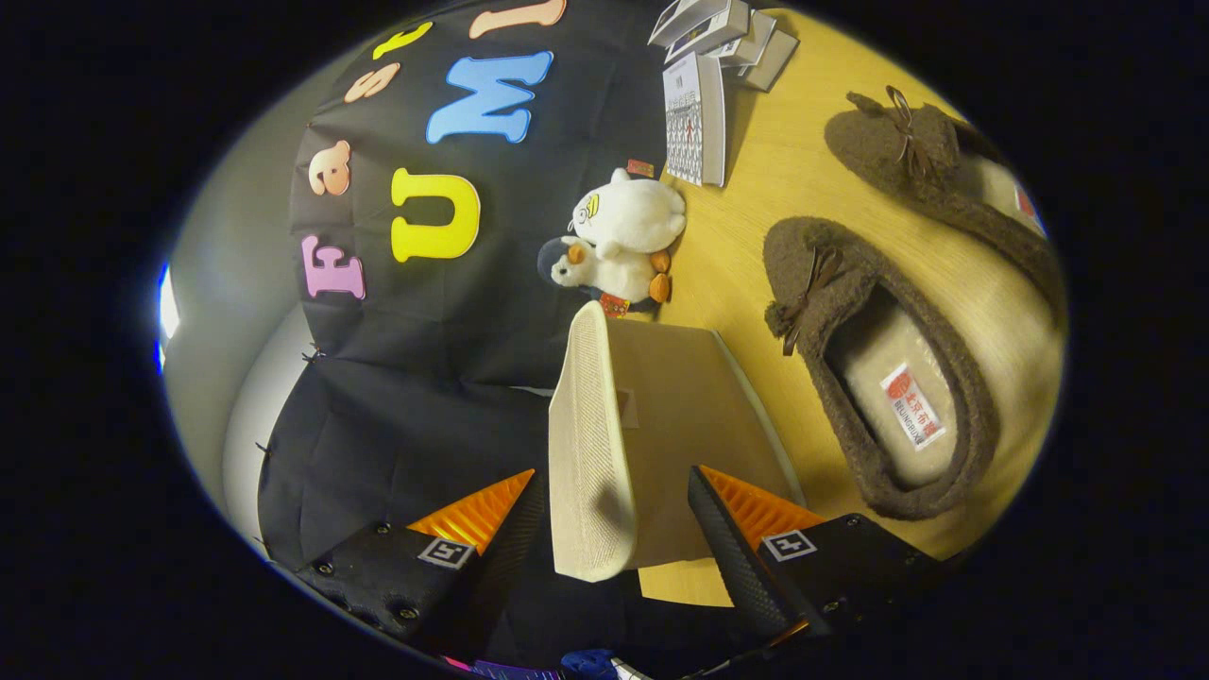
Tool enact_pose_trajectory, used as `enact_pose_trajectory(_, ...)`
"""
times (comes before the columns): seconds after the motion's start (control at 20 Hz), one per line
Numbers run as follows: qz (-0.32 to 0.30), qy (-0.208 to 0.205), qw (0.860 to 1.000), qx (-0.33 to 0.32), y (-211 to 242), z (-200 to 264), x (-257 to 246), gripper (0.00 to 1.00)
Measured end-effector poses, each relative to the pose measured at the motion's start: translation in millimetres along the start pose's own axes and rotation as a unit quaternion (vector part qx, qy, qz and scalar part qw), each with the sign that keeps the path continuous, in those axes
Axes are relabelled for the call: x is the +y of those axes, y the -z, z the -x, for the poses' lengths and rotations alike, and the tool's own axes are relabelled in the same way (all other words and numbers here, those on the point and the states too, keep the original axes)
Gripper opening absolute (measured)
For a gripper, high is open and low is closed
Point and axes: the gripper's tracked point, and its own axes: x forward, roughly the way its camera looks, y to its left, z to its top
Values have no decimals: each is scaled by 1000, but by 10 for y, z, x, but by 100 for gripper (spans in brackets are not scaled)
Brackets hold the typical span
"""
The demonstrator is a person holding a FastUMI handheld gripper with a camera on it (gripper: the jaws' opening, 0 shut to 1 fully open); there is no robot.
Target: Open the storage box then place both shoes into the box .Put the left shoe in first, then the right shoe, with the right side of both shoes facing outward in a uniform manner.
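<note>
The storage box (699, 444), a tan, flat-sided fabric container, lies on the pale wooden table (756, 189), and its cream ribbed lid (590, 444) stands raised on edge directly between the gripper's (614, 524) two fingers. The fingers flank the flap's near end with a gap on each side, so the jaws read as released rather than clenched on anything. I judge the step in hand to be opening the box: to do it well, the flap should be carried fully past upright so it cannot fall back, and the fingers kept low on its edge so the soft fabric does not buckle. The interior of the box is hidden behind the lid and wall, so its contents cannot be told. Both brown fuzzy slippers with small bows lie on the table beyond the box, the nearer shoe (878, 378) just beside it and the farther shoe (945, 179) past that. A white plush toy (628, 215) sits atop a penguin plush (600, 274) beyond the lid, with a white calendar stand (694, 118) further off.
</note>
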Motion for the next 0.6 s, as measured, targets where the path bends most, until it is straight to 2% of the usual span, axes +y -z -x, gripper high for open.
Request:
enact_pose_trajectory(0.1,-4,-1,1000,2,-16,-4,1,95)
enact_pose_trajectory(0.15,-8,-3,1000,4,29,-42,7,80)
enact_pose_trajectory(0.3,-9,-9,1000,19,85,-65,40,79)
enact_pose_trajectory(0.4,-4,2,1000,10,28,-77,0,79)
enact_pose_trajectory(0.5,-17,-2,1000,0,1,-84,23,30)
enact_pose_trajectory(0.6,-17,-2,1000,7,19,-76,15,30)
